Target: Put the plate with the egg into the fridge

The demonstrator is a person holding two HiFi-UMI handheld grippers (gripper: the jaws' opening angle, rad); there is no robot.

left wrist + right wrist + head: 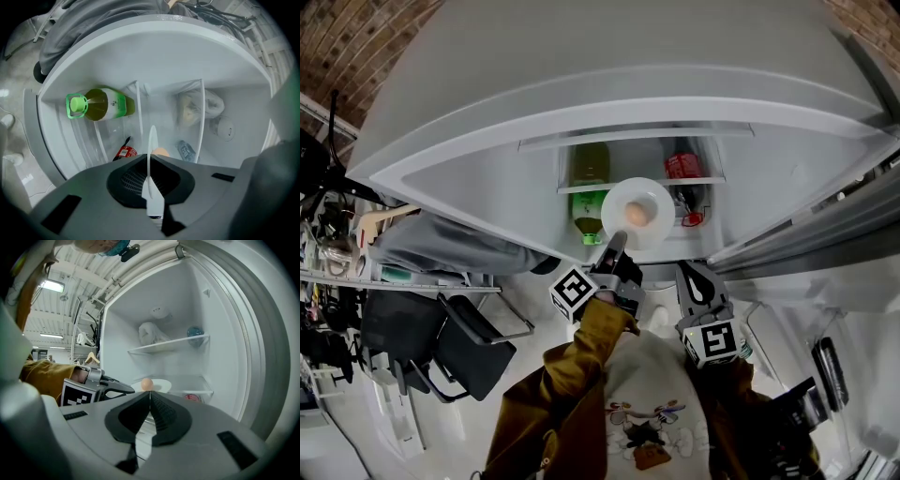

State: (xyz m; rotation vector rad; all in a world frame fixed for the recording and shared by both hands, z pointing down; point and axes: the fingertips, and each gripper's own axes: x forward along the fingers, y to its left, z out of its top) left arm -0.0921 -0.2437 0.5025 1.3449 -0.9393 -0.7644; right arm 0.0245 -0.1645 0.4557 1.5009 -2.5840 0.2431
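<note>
Your left tongs (151, 161) are clamped on the near rim of the plate (654, 195), pads pinching the thin white edge with nothing else between them. The plate reaches straight out ahead of the jaws into the open fridge (220, 333). The egg (637, 215) sits loose near the plate's middle, just beyond your jaw tips. That's a one-point hold on a stiff, smooth dish, so I'd expect it to lever and slip if you tilt. The egg is round and fragile and has nothing to stop a roll, so level is everything here. If you want a surer hold, a deeper bite on that same near rim looks best to me. Your right tongs (149, 397) are closed on nothing, jaws together. They sit beside and a little behind the left pair, free to steady the rim's right side. Ahead of the plate and about level with it is the lower shelf (199, 391); I can't tell whether the plate touches it yet. Beyond the jaws to one side are a red can (125, 152) and a green-capped bottle (101, 104). Further up, the upper shelf (168, 344) carries a pale bag.
</note>
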